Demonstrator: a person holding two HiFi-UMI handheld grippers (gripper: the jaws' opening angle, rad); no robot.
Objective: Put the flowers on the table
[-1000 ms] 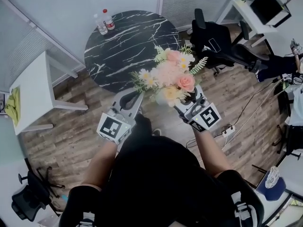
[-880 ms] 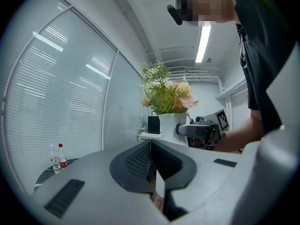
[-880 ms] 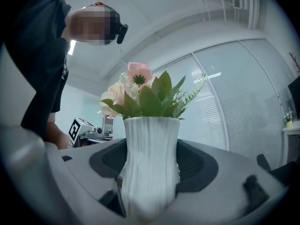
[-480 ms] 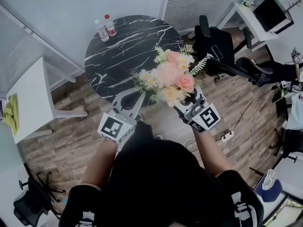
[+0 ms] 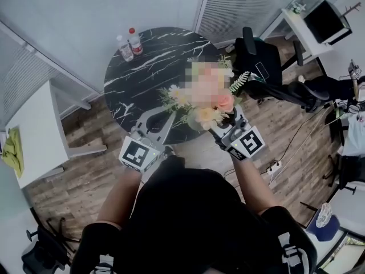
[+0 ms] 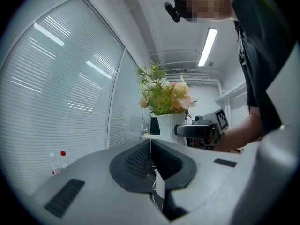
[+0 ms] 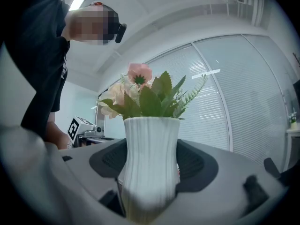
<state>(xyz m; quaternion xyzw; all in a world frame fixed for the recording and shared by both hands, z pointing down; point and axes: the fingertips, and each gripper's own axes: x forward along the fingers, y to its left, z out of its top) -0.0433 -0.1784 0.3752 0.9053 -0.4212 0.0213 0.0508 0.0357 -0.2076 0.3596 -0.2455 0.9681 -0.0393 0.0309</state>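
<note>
- Right gripper (image 7: pixel 149 171): your jaws are clamped on the lower body of the white ribbed vase (image 7: pixel 151 139), one pad on each flank. The vase stands upright in the grip.
- Flowers (image 7: pixel 140 93): one bunch, pink and cream blooms with green fern, seated in the vase mouth. Nothing hangs loose.
- Left gripper (image 6: pixel 151 159): jaws are closed together with nothing between them. It sits beside the vase, on the side of the round black marble table (image 5: pixel 145 70) nearest you.
- Position: the vase is held up at the table's near edge, by my reading not yet resting on it.
- Step in hand, as I judge it: carry the vase in over the bare marble.
- Keep the vase plumb and move it slowly; the bunch makes it top-heavy.
- Lower until the base sits flat, then release.
- Keep the left gripper out of the path.
- Set down well apart from the bottles (image 5: pixel 129 43) at the table's far edge.
- Count: one vase, one bunch, one round table, two bottles, two grippers.
</note>
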